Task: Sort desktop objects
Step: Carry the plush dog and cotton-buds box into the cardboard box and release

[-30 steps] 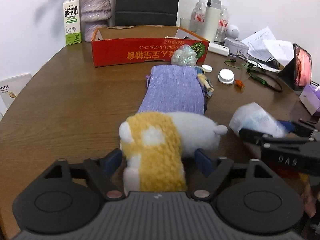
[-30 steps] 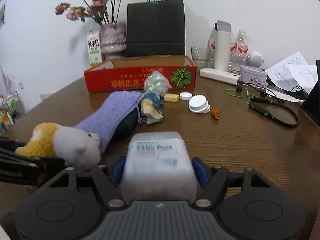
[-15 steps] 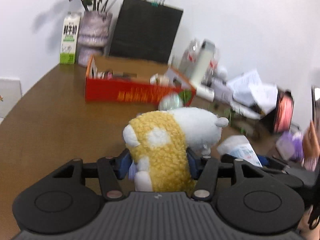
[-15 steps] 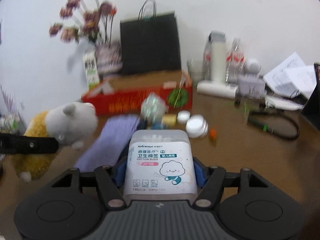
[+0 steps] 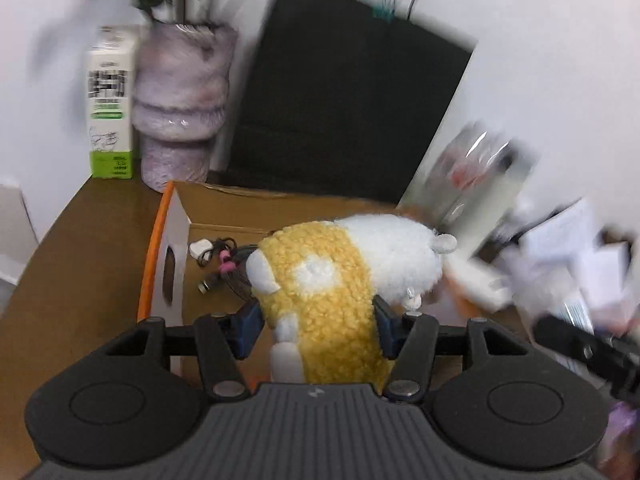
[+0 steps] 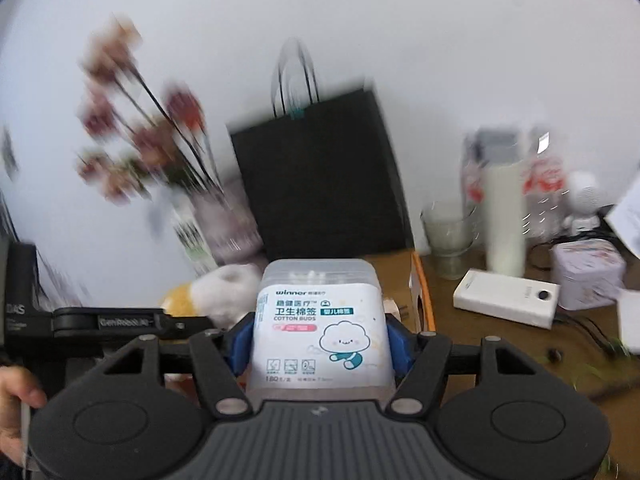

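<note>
In the left wrist view there is one left gripper [image 5: 316,322], and its two blue pads are pressed tight on one plush toy [image 5: 340,280], yellow at the back and white at the front. The toy is held up in the air over one open cardboard box [image 5: 224,216] with an orange edge. Inside the box lies a small heap of dark cables [image 5: 224,264] with one white plug; the toy hides the rest of the box floor. Behind the box stand one milk carton [image 5: 110,108], one fuzzy purple vase [image 5: 180,100] and one black paper bag [image 5: 344,96]. The flowers are cut off at the top. The right side is so blurry that the bottles and papers there are hard to make out. In the right wrist view there is one right gripper [image 6: 320,340], closed on both sides of one clear box of cotton buds [image 6: 320,320] with a cloud face on its label. It is held up in front of the black bag. The toy peeks out to its left, partly hidden. On the brown bench [image 6: 500,344] sit one white power bank [image 6: 506,298], one glass cup [image 6: 448,240] and one small tin [image 6: 588,272]. The flowers and bottles are blurred.
</note>
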Action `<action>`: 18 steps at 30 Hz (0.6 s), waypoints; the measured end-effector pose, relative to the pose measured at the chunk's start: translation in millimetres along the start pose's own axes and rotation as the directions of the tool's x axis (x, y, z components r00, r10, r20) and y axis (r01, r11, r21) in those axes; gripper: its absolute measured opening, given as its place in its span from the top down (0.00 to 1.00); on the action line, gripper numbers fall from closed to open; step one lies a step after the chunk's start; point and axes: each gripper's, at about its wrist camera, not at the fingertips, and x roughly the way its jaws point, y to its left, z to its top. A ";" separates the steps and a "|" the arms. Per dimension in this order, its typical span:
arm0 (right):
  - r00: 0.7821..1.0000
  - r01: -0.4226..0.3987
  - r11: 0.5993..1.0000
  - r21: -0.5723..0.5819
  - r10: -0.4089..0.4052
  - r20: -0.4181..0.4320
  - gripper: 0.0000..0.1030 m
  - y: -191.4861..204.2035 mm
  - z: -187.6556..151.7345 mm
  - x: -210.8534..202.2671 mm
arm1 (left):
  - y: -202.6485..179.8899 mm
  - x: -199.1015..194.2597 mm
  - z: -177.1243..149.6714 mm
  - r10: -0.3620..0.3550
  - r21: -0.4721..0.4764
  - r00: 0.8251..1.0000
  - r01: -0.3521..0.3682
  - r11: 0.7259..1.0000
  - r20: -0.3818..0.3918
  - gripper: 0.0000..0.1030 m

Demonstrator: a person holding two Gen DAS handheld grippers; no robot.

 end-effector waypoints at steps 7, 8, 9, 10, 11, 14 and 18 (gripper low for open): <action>0.900 0.161 0.977 -0.141 -0.204 -0.386 0.38 -9.0 23.9 172.0 | 31.0 113.8 9.5 0.078 0.005 0.970 -0.079 0.997 -0.229 0.40; 0.884 0.174 0.971 -0.165 -0.228 -0.409 0.38 -9.7 22.5 187.2 | 34.5 118.1 7.2 0.068 0.010 0.970 -0.068 0.998 -0.232 0.38; 0.871 0.174 0.966 -0.189 -0.240 -0.428 0.38 -8.0 16.2 197.4 | 36.1 120.5 5.5 0.057 0.012 0.974 -0.056 0.998 -0.221 0.36; 0.863 0.180 0.964 -0.197 -0.251 -0.438 0.36 -8.9 13.8 207.2 | 36.0 123.2 4.7 0.053 0.013 0.976 -0.051 0.999 -0.212 0.34; 0.863 0.182 0.963 -0.197 -0.252 -0.438 0.33 -10.4 11.2 216.1 | 37.6 127.1 5.0 0.048 0.012 0.975 -0.046 0.999 -0.217 0.33; 0.876 0.208 0.955 -0.212 -0.278 -0.393 0.33 -7.8 10.2 223.0 | 42.2 126.1 10.2 0.030 -0.015 0.975 -0.034 0.999 -0.219 0.28; 0.928 0.175 0.975 -0.135 -0.209 -0.309 0.23 -6.2 32.6 196.4 | 42.9 93.8 30.4 0.023 -0.031 0.995 -0.026 0.999 -0.102 0.24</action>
